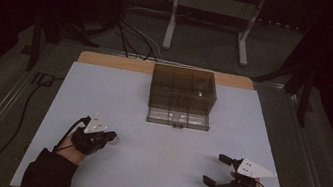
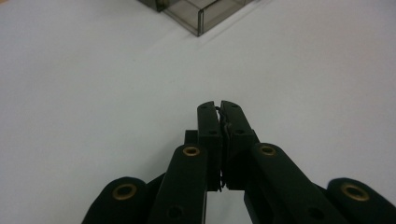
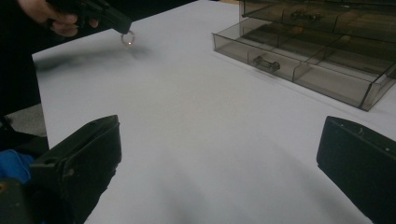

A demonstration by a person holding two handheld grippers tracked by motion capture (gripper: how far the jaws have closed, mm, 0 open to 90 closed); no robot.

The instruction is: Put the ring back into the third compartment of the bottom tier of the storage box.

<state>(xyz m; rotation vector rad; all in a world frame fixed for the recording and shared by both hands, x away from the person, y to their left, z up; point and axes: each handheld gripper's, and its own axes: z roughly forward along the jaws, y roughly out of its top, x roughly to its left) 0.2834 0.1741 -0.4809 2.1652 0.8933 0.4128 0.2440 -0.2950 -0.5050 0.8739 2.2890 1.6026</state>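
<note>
**Left tool pinching a small ring, right tool open, near a drawer box**

While the high view takes in the whole pale desk [image 1: 152, 172], it shows the ring only as a faint speck at the tip of the left tool [image 1: 112, 137], which sits nearer the person than the smoky plastic drawer box [image 1: 184, 88] and off to its left. Seen from the right gripper view, that speck is clearly a small metal ring [image 3: 127, 38], hanging from the closed tip of the left tool just above the desk. Its own gripper view shows the jaws pressed together with something thin caught between them.

Also nearer the person than the box, but off to its right, the right tool [image 1: 217, 170] has its jaws spread wide and holds nothing.

One drawer [image 1: 179, 117] of the box is pulled out toward the person. Its compartments are divided, and a small metal piece [image 3: 267, 64] lies in one of them; others hold items too dim to identify.
</note>
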